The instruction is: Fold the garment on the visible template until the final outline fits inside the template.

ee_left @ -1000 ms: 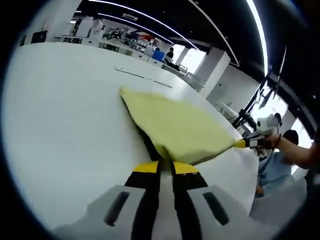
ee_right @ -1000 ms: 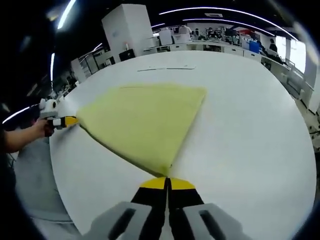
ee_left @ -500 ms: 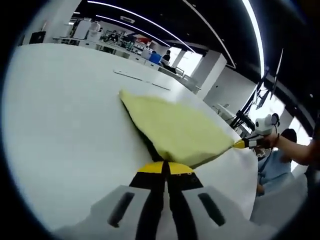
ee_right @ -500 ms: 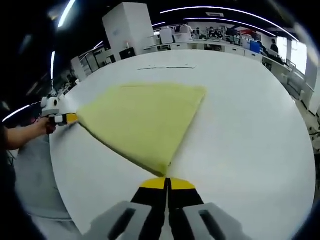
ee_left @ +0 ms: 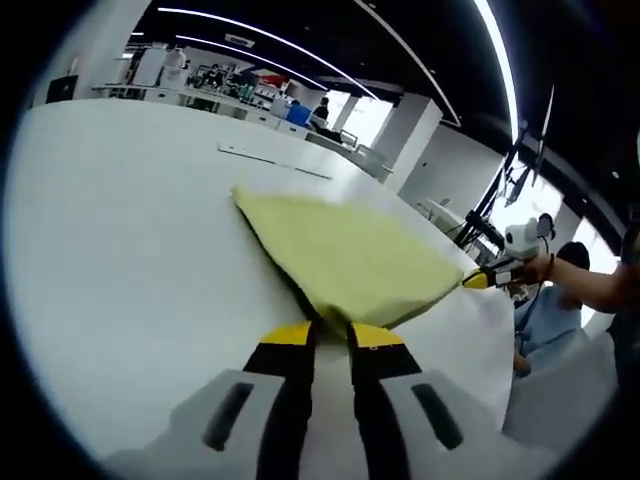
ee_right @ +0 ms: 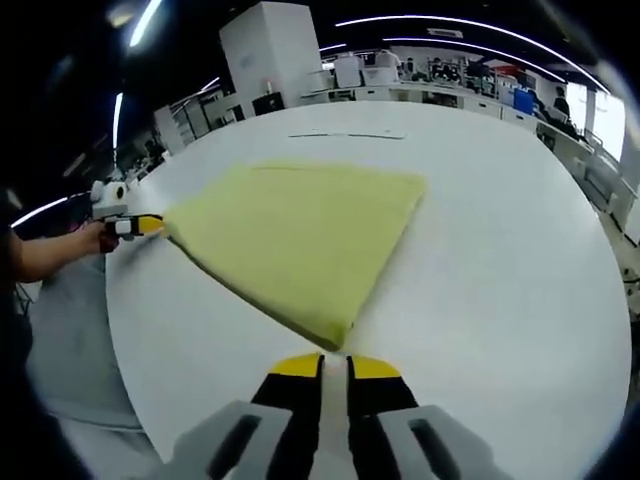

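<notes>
One yellow garment (ee_left: 345, 262) lies flat on the white table (ee_left: 120, 260), folded into a roughly triangular outline. I count two grippers. In the left gripper view my left gripper (ee_left: 331, 336) sits at the near edge of the cloth with its yellow-tipped jaws slightly parted; the garment's near corner lies just beyond the tips, and I see no cloth between them. In the same view the right gripper (ee_left: 478, 280) appears at the right, held by a hand (ee_left: 540, 268), its yellow tip at the garment's right-hand corner.

In the right gripper view the right gripper (ee_right: 335, 364) has a narrow gap between its jaws, and the garment (ee_right: 300, 235) ends just short of the tips, apart from them. The left gripper (ee_right: 148, 225) shows at the left of that view, held in a hand (ee_right: 88, 240), its tip touching the cloth's left corner. One thin line marking (ee_right: 345, 135) runs across the table (ee_right: 500, 270) beyond the garment's far edge; I cannot tell whether it belongs to the template.
</notes>
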The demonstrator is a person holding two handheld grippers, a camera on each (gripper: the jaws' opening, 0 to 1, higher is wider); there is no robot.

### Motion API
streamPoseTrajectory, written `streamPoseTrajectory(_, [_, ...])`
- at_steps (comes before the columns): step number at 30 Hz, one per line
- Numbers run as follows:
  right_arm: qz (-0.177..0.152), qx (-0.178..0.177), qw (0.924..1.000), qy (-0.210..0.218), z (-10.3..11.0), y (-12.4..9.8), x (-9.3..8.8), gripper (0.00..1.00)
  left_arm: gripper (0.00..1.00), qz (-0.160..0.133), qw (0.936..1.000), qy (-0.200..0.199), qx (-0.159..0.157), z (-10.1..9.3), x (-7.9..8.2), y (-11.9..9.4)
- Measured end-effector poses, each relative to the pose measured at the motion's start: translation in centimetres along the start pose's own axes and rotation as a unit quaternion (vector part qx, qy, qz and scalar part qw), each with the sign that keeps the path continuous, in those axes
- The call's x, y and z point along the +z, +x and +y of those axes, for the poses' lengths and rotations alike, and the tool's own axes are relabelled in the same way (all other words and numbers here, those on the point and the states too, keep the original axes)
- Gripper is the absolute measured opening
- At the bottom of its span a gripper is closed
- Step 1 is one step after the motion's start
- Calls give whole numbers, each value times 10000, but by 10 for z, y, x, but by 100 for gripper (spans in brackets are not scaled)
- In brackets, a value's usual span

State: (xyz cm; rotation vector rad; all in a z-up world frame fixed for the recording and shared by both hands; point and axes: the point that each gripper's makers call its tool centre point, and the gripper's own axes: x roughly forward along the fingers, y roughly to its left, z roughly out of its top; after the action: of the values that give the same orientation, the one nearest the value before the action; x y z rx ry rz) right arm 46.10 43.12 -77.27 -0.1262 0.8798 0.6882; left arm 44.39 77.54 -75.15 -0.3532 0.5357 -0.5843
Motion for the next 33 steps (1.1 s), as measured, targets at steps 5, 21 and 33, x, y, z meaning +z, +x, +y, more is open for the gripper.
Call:
streamPoseTrajectory(5, [-18,-25,10000,-38,-2,0,2,6,6,112,9998,132,-74,-4,-1,7])
streamPoseTrajectory(21, [-277,58,9995,-164,-2,3,13,0,0,455,9978,479,-96,-4,-7,8])
streamPoseTrajectory(33, [-261,18,9996,-130,-4,1,12,0,0,853,9915,975,84,4,-10,-8])
